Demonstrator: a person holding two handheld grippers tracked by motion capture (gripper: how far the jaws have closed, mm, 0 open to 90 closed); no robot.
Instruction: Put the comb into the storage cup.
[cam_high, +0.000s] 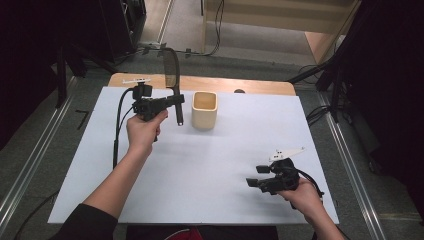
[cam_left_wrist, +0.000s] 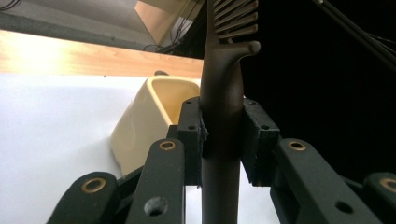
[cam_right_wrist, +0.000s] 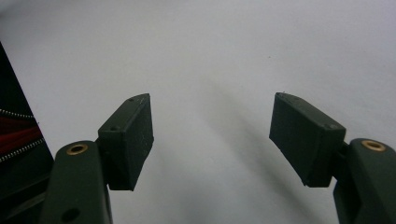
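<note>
Gripping the dark spatula (cam_high: 173, 82) by its handle, the left gripper (cam_high: 172, 103) holds it upright just left of the beige cup (cam_high: 205, 110), at the far side. To do well, keep it vertical and lower the handle into the cup. The right gripper (cam_high: 256, 182) rests near, jaws released and empty.

Left gripper (cam_left_wrist: 222, 140) clamped on the dark handle of a slotted spatula (cam_left_wrist: 223, 93), held upright; cream cup (cam_left_wrist: 149, 116) behind on white table (cam_left_wrist: 56, 130)

A dark brown slotted spatula (cam_high: 172, 75) stands beside the cream-yellow cup (cam_high: 205, 109). The table (cam_high: 210, 165) under the cup is plain white, with a pale wood edge behind it.
</note>
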